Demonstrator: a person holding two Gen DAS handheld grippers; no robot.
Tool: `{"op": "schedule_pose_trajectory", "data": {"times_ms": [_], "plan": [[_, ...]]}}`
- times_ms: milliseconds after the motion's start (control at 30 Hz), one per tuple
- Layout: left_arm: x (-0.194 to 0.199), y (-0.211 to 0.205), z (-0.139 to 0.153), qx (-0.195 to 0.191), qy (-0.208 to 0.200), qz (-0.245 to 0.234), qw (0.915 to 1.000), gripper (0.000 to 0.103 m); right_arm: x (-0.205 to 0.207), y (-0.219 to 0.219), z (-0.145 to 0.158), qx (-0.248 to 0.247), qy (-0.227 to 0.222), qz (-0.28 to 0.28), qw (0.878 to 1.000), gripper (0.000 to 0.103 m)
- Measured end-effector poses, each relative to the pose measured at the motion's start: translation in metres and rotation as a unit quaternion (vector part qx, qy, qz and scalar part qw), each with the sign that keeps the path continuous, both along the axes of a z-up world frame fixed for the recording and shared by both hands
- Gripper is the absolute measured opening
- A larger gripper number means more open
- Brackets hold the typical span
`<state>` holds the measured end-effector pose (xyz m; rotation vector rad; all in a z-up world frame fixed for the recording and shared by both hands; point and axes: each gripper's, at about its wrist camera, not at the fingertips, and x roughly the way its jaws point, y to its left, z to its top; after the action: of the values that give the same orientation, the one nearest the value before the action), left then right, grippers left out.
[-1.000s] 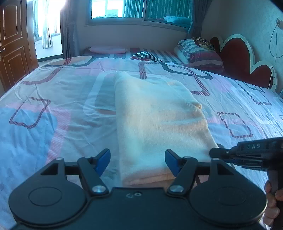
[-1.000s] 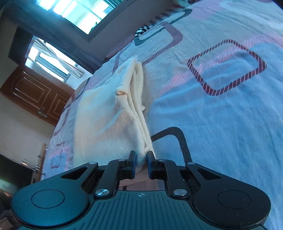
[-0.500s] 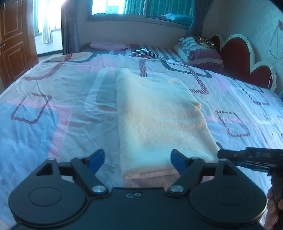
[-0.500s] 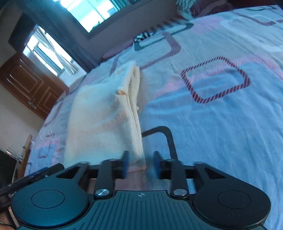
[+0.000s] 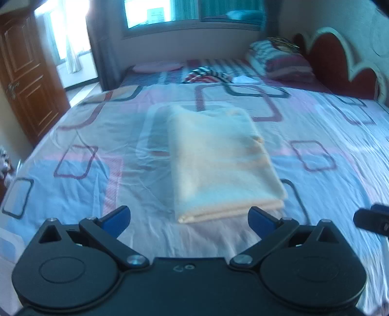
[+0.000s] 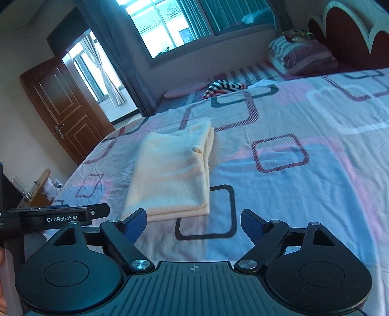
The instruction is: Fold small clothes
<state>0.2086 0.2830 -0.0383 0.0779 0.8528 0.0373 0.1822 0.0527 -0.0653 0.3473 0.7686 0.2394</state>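
Bedsheet [image 5: 316, 194] with pink, blue and white patches and outlined squares fills both views, running back to a striped pillow [image 5: 279, 60] by the red scalloped headboard [image 5: 340, 60] and a striped garment [image 5: 209, 75] under the window [image 5: 192, 12]. Only the right wrist view takes in the whole wooden door [image 6: 63, 114], the bright doorway beside it and a cluttered stand at the bed's near left corner; the left wrist view cuts the door to a strip at its edge.

On the middle of the sheet lies the cream folded cloth [image 5: 218, 160], flat and rectangular. Seen from the left wrist, its stacked near edge faces the camera; the right wrist view [image 6: 175, 175] shows instead the layered folds down its right side.

Left gripper [image 5: 189, 216] has just been spreading its jaws; they stand wide, nothing between them, short of the cloth's near edge. Right gripper [image 6: 194, 223] has likewise just been opening and holds nothing, its left blue pad overlapping the cloth's corner in the picture; whether it touches cannot be told. The left gripper's body pokes in at the right view's left edge.
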Motion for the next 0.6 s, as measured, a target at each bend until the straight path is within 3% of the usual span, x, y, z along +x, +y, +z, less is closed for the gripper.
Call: {"op": "schedule_pose_trajectory", "data": {"times_ms": [100, 333, 500, 600], "plan": [[-0.021, -0.005, 0.021, -0.008, -0.011, 0.001, 0.9999, 0.102, -0.020, -0.005, 0.021, -0.002, -0.018, 0.005, 1.000, 0.090], [-0.077, -0.022, 0.066, 0.006, -0.102, 0.042, 0.9939, 0.102, -0.056, -0.001, 0.069, -0.032, -0.064, 0.010, 0.997, 0.103], [-0.110, -0.031, 0.087, -0.018, -0.105, 0.052, 0.9929, 0.102, -0.082, 0.007, 0.094, -0.096, -0.087, -0.012, 0.991, 0.103], [-0.130, -0.037, 0.094, -0.017, -0.115, 0.066, 0.9910, 0.102, -0.099, 0.007, 0.102, -0.100, -0.087, -0.032, 0.991, 0.103]]}}
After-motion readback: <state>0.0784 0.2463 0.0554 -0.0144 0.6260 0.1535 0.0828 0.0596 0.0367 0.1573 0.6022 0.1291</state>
